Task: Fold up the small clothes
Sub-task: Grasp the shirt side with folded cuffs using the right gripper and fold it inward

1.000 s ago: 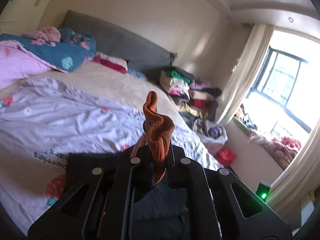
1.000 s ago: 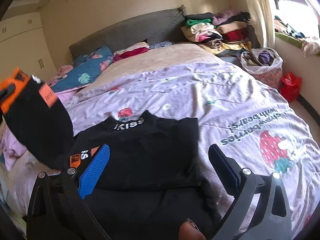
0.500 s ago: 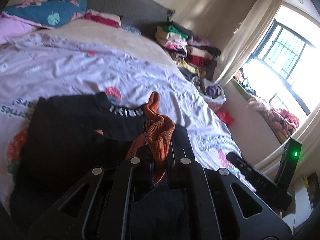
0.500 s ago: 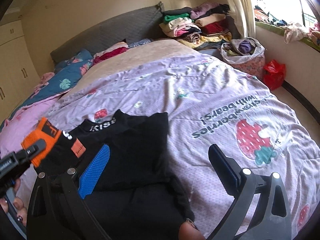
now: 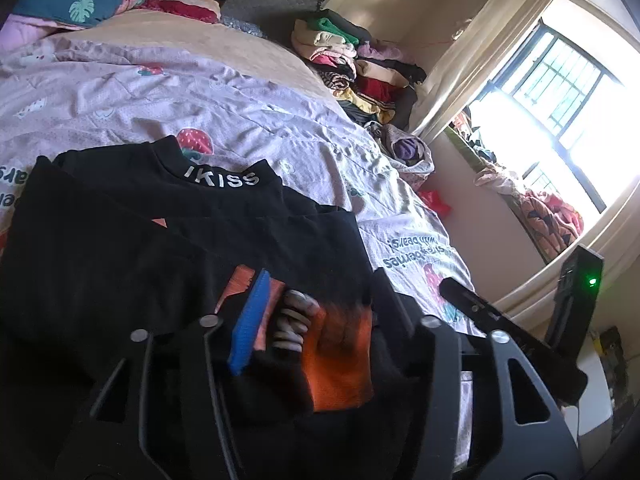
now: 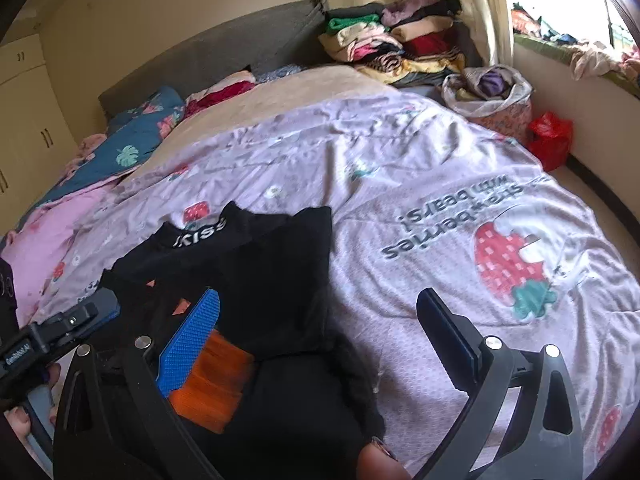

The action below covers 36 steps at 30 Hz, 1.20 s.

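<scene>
A small black top (image 5: 132, 248) with white "IKISS" lettering on the collar lies on the lilac strawberry quilt (image 5: 120, 96). It also shows in the right wrist view (image 6: 272, 276). Its orange knitted cuff (image 5: 340, 364) lies loose between the fingers of my left gripper (image 5: 316, 316), which is open. The cuff also shows in the right wrist view (image 6: 212, 384). My right gripper (image 6: 320, 332) is open and empty, just above the top's near right part. The left gripper (image 6: 60, 328) shows at the left edge there.
Stacked folded clothes (image 6: 392, 44) sit at the bed's far right corner, with a full bag (image 6: 492, 92) and a red bag (image 6: 550, 138) on the floor beside it. Pillows and a teal blanket (image 6: 136, 140) lie by the grey headboard. A window is at the right.
My left gripper came down from mid-air to the top and opened, letting go of the orange cuff, which now lies on the black cloth. My right gripper stayed open.
</scene>
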Available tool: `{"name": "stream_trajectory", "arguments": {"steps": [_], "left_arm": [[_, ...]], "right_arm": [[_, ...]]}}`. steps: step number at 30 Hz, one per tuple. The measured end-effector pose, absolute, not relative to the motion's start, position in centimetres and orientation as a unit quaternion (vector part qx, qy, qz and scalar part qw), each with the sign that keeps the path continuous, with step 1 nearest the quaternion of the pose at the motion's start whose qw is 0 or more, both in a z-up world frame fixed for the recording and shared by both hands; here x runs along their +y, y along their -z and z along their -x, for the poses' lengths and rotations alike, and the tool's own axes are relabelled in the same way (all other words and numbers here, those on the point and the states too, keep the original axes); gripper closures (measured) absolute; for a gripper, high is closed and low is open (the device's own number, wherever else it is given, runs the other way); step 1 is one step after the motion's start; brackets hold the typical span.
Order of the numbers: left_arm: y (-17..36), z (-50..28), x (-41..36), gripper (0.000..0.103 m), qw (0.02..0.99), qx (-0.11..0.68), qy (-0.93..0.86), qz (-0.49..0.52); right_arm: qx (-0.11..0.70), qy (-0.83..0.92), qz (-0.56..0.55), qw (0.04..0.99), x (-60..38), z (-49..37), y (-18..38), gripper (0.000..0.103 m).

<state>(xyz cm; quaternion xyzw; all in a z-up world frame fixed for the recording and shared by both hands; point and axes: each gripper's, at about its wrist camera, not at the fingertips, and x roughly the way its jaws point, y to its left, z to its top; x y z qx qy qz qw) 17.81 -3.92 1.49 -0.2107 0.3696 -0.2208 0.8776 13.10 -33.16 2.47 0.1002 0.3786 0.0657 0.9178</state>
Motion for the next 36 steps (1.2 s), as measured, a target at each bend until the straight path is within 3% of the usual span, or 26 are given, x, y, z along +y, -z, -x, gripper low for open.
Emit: {"name": "stream_trajectory", "arguments": {"steps": [4,12,15,16,17,18,28,36], "left_arm": [[-1.8,-17.8,-1.8,0.047,0.893,0.366,0.170,0.197],[0.3,-17.7,7.9,0.044,0.911,0.375,-0.018,0.172],[1.2,-17.4,10.8,0.043,0.902,0.381,-0.038,0.199],[1.5,-17.2,11.6,0.043,0.899,0.384,-0.044,0.206],[1.7,-17.3,12.1,0.043,0.898,0.385,-0.048,0.209],[1.9,-17.2,12.4,0.043,0.896,0.387,-0.051,0.211],[2.6,-18.3,12.6,0.043,0.891,0.401,-0.058,0.205],[0.9,-19.5,9.4,0.043,0.908,0.385,-0.025,0.166]], "right_arm": [[0.405,-0.109,-0.091,0.903,-31.2,-13.6,-1.3,0.024],[0.479,-0.144,-0.034,0.865,-25.4,-14.8,3.8,0.043],[0.473,-0.135,-0.010,0.870,-24.5,-14.6,4.1,0.064],[0.468,-0.134,-0.003,0.874,-24.3,-14.4,3.8,0.073],[0.454,-0.134,0.006,0.881,-24.4,-14.2,3.2,0.092],[0.444,-0.144,0.004,0.884,-24.5,-14.0,2.7,0.095],[0.321,-0.183,0.045,0.928,-24.0,-13.8,-4.8,0.096],[0.348,-0.147,0.049,0.925,-25.0,-15.7,-2.8,0.096]]}}
